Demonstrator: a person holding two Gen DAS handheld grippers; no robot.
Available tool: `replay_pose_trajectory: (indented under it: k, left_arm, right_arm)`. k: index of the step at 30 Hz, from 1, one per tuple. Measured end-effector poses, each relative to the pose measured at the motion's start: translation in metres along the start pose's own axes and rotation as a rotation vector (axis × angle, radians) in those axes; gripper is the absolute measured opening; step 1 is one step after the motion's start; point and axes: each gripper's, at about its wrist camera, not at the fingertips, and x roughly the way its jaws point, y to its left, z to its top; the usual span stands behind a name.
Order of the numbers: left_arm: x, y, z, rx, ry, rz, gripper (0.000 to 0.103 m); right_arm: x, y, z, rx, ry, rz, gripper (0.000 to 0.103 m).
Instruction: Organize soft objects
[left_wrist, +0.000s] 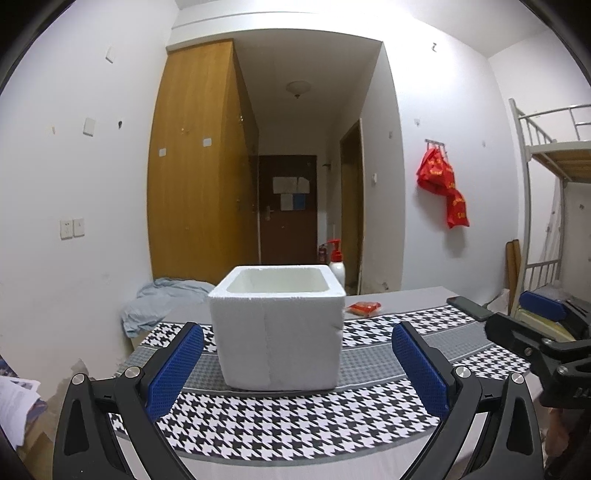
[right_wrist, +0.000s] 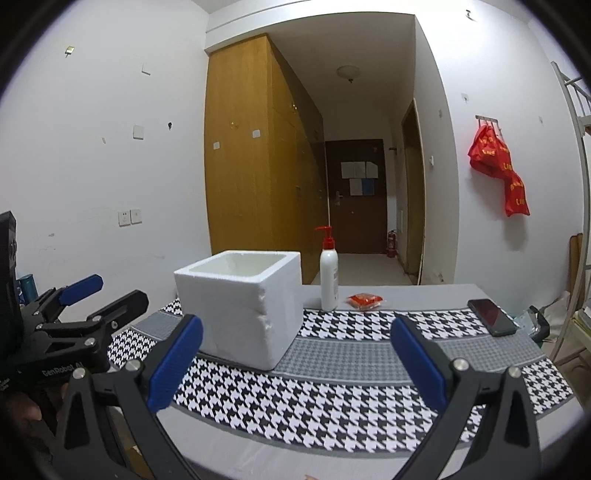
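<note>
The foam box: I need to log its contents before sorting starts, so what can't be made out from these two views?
- Foam box floor: both wrist views sit too low; its near wall hides the bottom.
- Red packet: too small to read in either view.
- Pump bottle: in the left wrist view the box hides most of it.
- Phone: screen dark, nothing legible.

The foam box (left_wrist: 279, 325) stands straight ahead of the left gripper (left_wrist: 297, 369), blocking that path. Ahead of the right gripper (right_wrist: 295, 363) the desk (right_wrist: 369, 354) lies free up to the bottle (right_wrist: 329, 275), red packet (right_wrist: 365, 300) and phone (right_wrist: 491, 316).
</note>
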Motion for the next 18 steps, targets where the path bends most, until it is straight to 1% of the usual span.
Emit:
replay_pose_trajectory:
  k: [5,10,18]
  left_arm:
    - [-0.011,0.0,-0.007,-0.005,-0.006,0.012,0.102]
    - [-0.023,0.001,-0.014,-0.015,-0.012,0.017,0.102]
    - [-0.032,-0.001,-0.025,-0.009,-0.002,0.018,0.102]
  right_arm:
    - [-0.011,0.002,-0.006,-0.017,-0.016,0.003,0.103]
    - [-0.02,0.002,-0.011,-0.005,-0.025,-0.001,0.103]
    - [-0.03,0.01,-0.025,-0.024,-0.008,-0.017,0.103]
